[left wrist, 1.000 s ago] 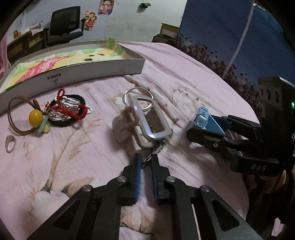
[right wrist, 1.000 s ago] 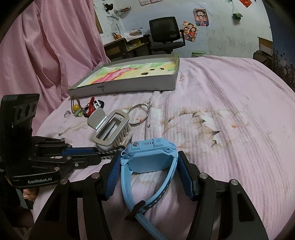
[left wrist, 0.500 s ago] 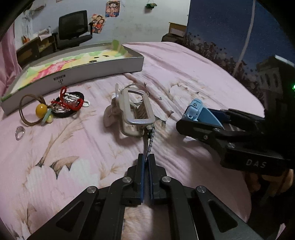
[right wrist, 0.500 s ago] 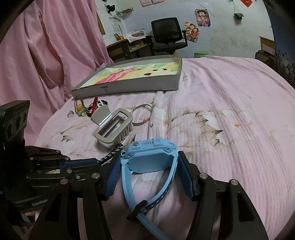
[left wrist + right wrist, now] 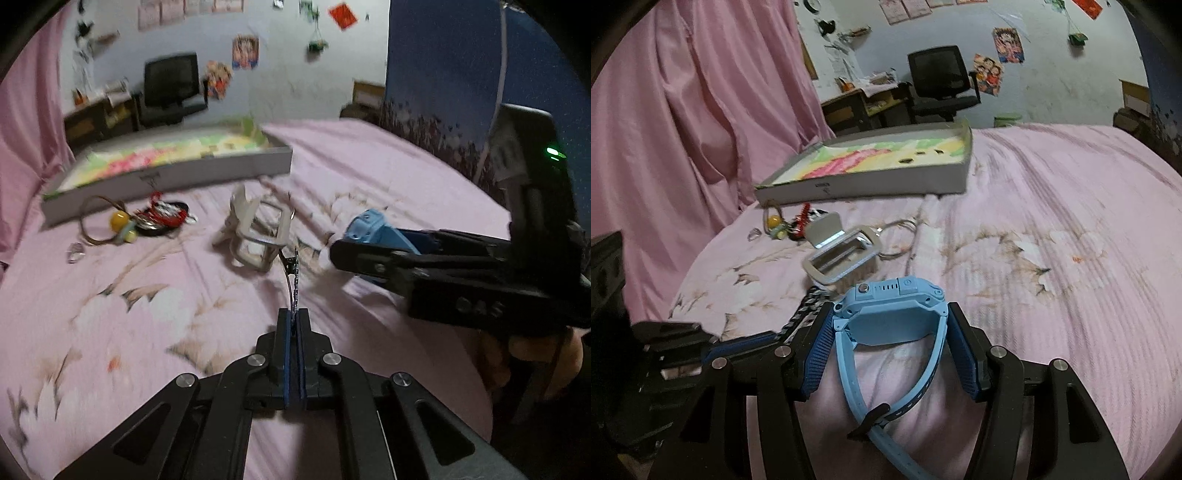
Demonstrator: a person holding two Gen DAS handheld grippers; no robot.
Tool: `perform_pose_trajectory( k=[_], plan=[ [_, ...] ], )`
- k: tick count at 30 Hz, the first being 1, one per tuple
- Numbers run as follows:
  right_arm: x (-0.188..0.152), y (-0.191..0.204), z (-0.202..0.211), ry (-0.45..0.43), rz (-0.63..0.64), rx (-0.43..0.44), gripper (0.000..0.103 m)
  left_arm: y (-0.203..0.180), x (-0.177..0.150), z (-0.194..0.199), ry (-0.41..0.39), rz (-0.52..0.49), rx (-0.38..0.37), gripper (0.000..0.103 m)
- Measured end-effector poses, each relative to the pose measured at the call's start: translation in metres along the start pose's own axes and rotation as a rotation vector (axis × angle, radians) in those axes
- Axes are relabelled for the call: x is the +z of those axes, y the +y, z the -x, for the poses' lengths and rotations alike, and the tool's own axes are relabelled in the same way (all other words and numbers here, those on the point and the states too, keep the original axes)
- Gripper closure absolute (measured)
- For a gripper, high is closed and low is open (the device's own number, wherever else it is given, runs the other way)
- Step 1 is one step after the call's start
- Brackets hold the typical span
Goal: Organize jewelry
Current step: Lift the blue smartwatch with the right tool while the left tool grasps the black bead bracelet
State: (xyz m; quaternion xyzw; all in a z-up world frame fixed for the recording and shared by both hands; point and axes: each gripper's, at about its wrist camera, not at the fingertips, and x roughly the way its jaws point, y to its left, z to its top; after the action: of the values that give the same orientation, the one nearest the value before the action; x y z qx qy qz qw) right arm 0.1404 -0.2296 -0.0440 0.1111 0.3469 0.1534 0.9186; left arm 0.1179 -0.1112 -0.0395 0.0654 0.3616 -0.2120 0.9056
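My left gripper (image 5: 294, 314) is shut on a dark braided strap (image 5: 295, 284) that runs to a silver buckle-like metal frame (image 5: 258, 236), tilted up off the pink bedspread. In the right wrist view the same frame (image 5: 842, 258) sits just ahead of my right gripper (image 5: 890, 332), which is shut on a light blue smartwatch (image 5: 892, 310) whose band hangs down between the fingers. The watch (image 5: 373, 229) and the right gripper show at the right of the left wrist view. A shallow grey box (image 5: 221, 170) with a colourful lining lies at the back.
A small pile lies left of the frame: a brown loop with a yellow bead (image 5: 119, 221), a red cord on black bands (image 5: 162, 216) and a clear ring (image 5: 75, 253). A thin silver hoop (image 5: 901, 236) lies behind the frame. Pink curtain at left; desk and chair beyond.
The left gripper shut on the strap and pulled back and up, dragging and tipping the metal frame. The right gripper has risen slightly with the watch still in it.
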Motion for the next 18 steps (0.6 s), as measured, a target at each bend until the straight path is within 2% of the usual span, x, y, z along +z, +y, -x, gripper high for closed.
perform_pose_trajectory(
  k=[8,12,18],
  plan=[
    [0.004,0.011,0.022,-0.118,0.041,0.023,0.049,-0.004,-0.002,0.032,-0.172,0.046,0.050,0.100],
    [0.009,0.012,0.035,-0.190,0.044,0.029,0.049,0.003,0.005,0.042,-0.230,0.076,0.056,0.100],
    [0.016,0.012,0.043,-0.238,0.040,0.021,0.049,0.013,0.025,0.049,-0.310,0.111,0.087,0.100]
  ],
)
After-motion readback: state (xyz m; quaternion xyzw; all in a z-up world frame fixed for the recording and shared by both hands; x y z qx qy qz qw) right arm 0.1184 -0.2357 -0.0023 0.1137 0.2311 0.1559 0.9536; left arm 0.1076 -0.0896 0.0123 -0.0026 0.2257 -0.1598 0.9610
